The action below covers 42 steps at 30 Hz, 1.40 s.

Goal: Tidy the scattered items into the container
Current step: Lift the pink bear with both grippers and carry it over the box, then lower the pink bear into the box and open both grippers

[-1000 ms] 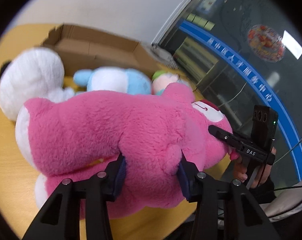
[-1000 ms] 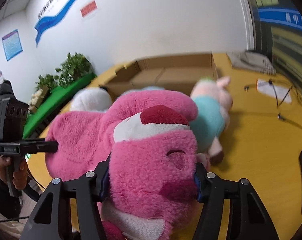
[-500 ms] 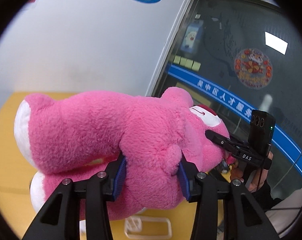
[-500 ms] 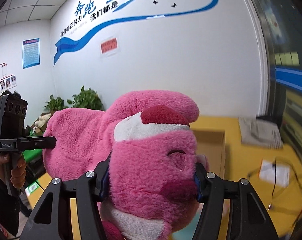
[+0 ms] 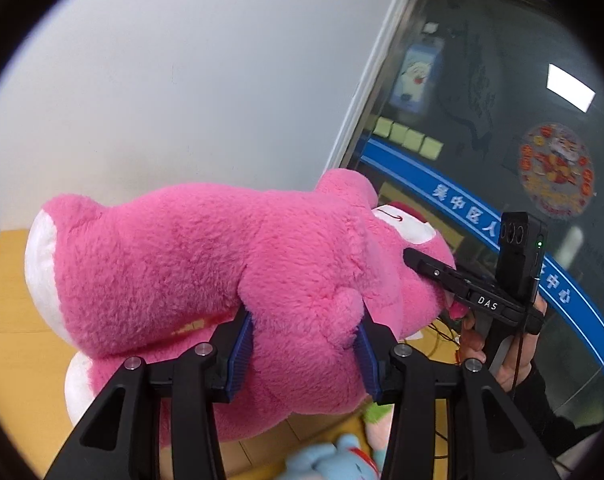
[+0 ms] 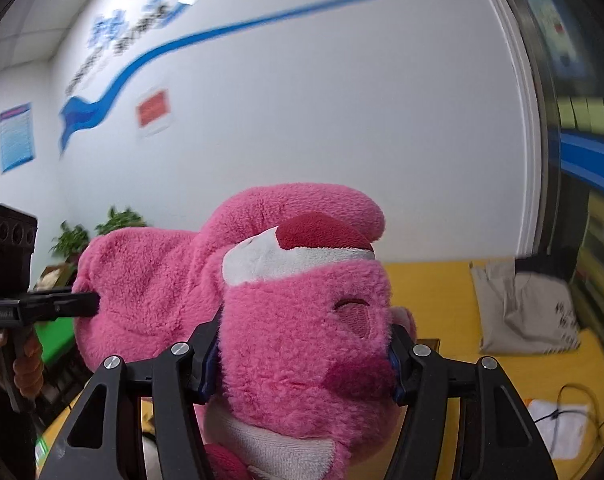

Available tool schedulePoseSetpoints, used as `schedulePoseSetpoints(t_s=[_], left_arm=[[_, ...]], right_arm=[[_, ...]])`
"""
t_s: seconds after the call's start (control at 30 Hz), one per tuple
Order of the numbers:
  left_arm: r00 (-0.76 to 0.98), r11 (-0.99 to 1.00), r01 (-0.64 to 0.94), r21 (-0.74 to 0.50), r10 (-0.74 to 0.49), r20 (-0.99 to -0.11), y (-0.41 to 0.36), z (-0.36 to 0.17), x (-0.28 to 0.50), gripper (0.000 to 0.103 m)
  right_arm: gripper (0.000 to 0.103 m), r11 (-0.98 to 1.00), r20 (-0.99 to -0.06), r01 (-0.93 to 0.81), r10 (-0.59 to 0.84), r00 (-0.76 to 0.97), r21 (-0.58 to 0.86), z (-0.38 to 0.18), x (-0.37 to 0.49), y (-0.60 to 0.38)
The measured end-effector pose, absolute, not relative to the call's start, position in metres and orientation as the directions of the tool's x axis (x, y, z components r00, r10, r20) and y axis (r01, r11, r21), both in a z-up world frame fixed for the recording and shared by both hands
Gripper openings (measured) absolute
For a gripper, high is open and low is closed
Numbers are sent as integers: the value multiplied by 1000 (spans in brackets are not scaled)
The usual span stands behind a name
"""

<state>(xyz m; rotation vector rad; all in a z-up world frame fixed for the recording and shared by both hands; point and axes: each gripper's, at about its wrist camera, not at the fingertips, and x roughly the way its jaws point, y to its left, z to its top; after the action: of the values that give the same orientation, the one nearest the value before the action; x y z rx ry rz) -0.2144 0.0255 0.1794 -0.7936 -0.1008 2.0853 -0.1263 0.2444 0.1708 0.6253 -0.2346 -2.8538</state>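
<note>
Left wrist view: the white letters "DAS" sit on the black body of the right gripper (image 5: 426,268), whose fingers press into the head of the large fuzzy pink plush bear (image 5: 205,264). Blue Chinese characters run along a blue band on the dark glass wall (image 5: 502,120). The left gripper (image 5: 302,348) clamps the bear's rump between blue pads; the bear hangs sideways above the yellow wooden table (image 5: 5,320), over a small light-blue plush toy (image 5: 334,462).

Right wrist view: blurred blue wall lettering, unreadable. The bear's face shows a white brow patch, a dark red patch above it and a stitched eye, squeezed between the right gripper's pads.
</note>
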Motion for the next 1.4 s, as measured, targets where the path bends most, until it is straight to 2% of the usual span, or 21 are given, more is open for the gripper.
schedulePoseSetpoints(t_s=[0.3, 0.4, 0.5, 0.63, 0.67, 0.77, 0.83, 0.9, 0.97, 1.03, 1.1, 1.2, 1.3, 1.4], left_arm=[[-251, -646, -599, -474, 713, -655, 85, 23, -334, 44], [-200, -688, -540, -485, 664, -720, 94, -31, -353, 44], [-176, -709, -522, -474, 634, -753, 101, -60, -360, 44], [-221, -736, -504, -453, 616, -756, 106, -57, -365, 45], [-229, -743, -502, -443, 608, -760, 108, -56, -365, 49], [-257, -761, -506, -407, 583, -771, 113, -51, -365, 58], [-233, -757, -502, -419, 585, -777, 100, -47, -361, 59], [-234, -771, -517, -370, 544, -806, 77, -39, -351, 61], [-259, -793, -540, -281, 475, -841, 58, -27, -327, 61], [-244, -798, -540, -268, 453, -857, 38, -23, -304, 61], [-212, -818, -509, -269, 422, -882, 22, -29, -287, 61], [-144, -837, -474, -274, 381, -913, 11, -49, -262, 61], [-89, -850, -438, -293, 365, -927, 10, -64, -239, 61], [-37, -849, -418, -324, 372, -928, 4, -75, -216, 60]], right_arm=[[66, -942, -626, -61, -170, -761, 330, 22, -249, 297], [66, -942, -713, -122, -148, -685, 313, -24, -262, 304], [66, -947, -764, -162, -115, -635, 278, -47, -263, 301], [68, -955, -774, -181, -71, -629, 234, -48, -271, 299], [68, -950, -780, -195, -73, -622, 244, -49, -275, 303], [80, -950, -782, -209, -57, -621, 234, -53, -283, 307], [90, -946, -781, -213, -61, -622, 244, -53, -280, 314], [90, -957, -763, -158, -87, -640, 242, -40, -262, 316], [95, -975, -749, -60, -126, -651, 216, -24, -234, 311], [101, -977, -758, 33, -183, -627, 208, -15, -204, 302], [101, -971, -786, 130, -238, -571, 200, -17, -179, 287], [101, -955, -843, 179, -294, -451, 237, -42, -164, 274], [99, -964, -891, 160, -258, -373, 212, -67, -156, 272], [92, -968, -909, 170, -233, -345, 184, -77, -143, 272]])
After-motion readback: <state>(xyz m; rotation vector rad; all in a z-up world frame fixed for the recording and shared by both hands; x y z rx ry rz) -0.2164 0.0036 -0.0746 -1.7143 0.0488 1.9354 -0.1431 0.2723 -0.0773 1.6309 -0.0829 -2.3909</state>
